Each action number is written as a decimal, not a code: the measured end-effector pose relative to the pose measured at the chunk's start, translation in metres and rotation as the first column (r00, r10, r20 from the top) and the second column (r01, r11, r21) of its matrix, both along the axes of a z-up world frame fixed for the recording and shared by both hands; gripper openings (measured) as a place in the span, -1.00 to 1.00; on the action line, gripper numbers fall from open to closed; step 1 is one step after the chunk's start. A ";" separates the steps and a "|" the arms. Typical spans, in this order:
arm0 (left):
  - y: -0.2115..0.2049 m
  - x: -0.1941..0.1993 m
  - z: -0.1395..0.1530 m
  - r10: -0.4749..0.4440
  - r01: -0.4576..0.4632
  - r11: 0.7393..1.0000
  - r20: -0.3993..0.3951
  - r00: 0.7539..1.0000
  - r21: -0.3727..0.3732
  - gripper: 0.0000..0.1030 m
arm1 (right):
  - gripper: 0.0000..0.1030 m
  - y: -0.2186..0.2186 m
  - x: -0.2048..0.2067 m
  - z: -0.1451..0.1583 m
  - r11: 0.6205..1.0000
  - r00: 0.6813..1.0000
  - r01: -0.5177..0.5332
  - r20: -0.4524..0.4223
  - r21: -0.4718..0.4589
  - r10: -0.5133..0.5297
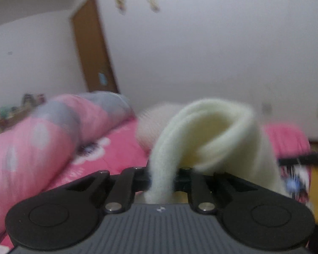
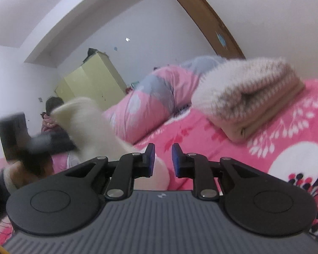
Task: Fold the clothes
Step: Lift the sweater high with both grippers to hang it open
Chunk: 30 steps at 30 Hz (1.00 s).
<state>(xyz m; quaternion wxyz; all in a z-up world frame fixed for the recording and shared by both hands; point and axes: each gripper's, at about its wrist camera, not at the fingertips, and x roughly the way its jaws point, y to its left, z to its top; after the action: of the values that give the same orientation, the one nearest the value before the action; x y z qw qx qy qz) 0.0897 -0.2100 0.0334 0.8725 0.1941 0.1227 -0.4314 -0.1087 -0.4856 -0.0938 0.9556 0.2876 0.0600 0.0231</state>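
Pink bedsheet (image 1: 120, 146); cream garment (image 1: 203, 135) in left gripper (image 1: 162, 175)

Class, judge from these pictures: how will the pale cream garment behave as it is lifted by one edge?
Probably floppy: the cream garment curls and droops where the left gripper pinches it. Likely light, since it hangs from one small pinch. Its fuzzy knit probably resists slipping.

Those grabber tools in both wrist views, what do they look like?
Both match: the left gripper and right gripper each have a ribbed dark-grey body, two round black discs, black link bars with silver rivets and a small white logo. The right one's fingers carry blue pads.
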 end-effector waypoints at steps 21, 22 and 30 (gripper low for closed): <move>0.149 -0.085 0.137 0.347 -0.284 0.887 0.119 0.930 -0.365 -0.77 | -0.75 0.177 0.014 0.084 0.749 0.999 -0.045 -0.006 -0.661 0.054; 0.161 -0.091 0.143 0.362 -0.290 0.873 0.122 0.924 -0.392 -0.77 | -0.76 0.174 0.013 0.098 0.727 0.999 -0.011 0.024 -0.686 0.038; 0.226 -0.155 0.179 0.437 -0.282 0.793 0.182 0.881 -0.540 -0.78 | -1.00 0.151 -0.015 0.222 0.534 0.920 0.383 0.362 -0.754 -0.149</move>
<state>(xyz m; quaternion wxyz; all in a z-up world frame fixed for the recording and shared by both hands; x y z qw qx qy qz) -0.0650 0.0159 0.2123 0.9671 -0.0022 -0.0904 -0.2379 -0.1233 -0.3342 0.1279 0.9708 -0.1819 -0.1037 -0.1173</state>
